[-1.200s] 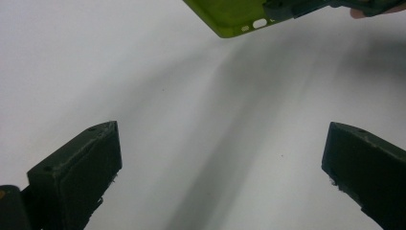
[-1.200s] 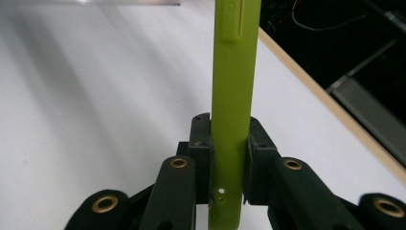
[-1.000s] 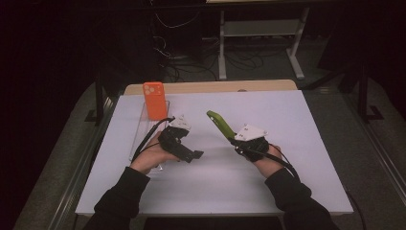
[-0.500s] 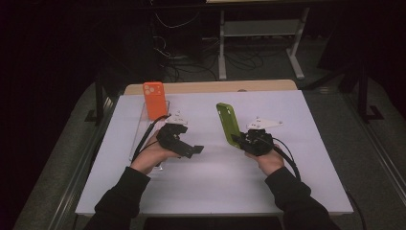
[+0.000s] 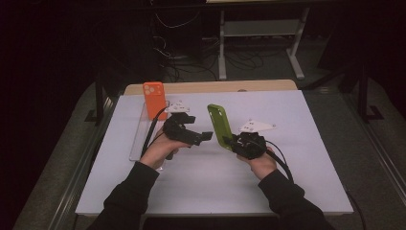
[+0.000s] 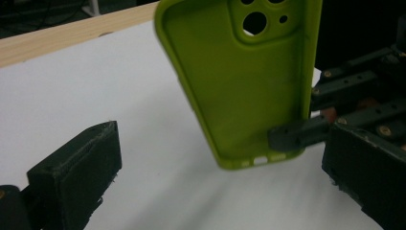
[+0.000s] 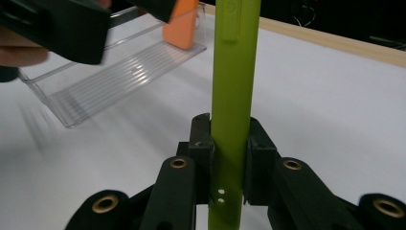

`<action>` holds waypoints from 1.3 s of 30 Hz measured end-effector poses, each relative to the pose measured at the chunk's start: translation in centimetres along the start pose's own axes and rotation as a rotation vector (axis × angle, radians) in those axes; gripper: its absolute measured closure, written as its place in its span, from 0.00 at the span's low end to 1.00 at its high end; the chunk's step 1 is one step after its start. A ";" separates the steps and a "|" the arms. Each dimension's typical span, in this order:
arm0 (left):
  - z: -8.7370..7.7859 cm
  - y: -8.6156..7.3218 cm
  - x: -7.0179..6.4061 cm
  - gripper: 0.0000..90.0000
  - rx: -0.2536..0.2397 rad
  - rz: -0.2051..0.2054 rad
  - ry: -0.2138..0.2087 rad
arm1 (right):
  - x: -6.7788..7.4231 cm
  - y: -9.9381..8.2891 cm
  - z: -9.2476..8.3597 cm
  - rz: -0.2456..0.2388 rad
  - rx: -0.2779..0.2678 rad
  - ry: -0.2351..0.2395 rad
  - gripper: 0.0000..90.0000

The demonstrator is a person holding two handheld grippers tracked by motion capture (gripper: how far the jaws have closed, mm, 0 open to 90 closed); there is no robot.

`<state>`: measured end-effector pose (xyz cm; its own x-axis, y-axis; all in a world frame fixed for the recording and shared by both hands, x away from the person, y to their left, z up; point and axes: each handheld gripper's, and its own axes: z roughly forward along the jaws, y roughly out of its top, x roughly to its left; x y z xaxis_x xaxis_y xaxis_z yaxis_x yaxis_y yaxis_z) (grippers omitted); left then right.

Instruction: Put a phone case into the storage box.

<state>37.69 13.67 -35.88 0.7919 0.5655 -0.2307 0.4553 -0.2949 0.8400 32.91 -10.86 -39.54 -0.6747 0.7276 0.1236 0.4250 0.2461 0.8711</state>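
White table (image 5: 297, 143): right gripper (image 7: 229, 143) jaws pinching upright green phone case (image 7: 234, 86); left gripper (image 5: 203, 136) jaws spread.

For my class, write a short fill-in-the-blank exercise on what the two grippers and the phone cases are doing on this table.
1. The right gripper is shut on the ____ phone case.
2. The orange phone case stands in a clear ____ tray.
3. The left gripper has ____ between its jaws.
4. In the left gripper view, the held case shows its ____ side.

Missing words: green; plastic; nothing; inner
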 end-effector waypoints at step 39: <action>3.1 1.1 -0.9 0.10 -0.130 -0.037 0.018 | 1.5 0.0 0.8 -0.028 0.011 0.026 0.84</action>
<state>38.74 10.40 -36.28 0.7674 0.5883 -0.2550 0.4267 -0.1717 0.8880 32.36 -9.23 -39.78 -0.7016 0.7038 0.1118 0.4122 0.2728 0.8693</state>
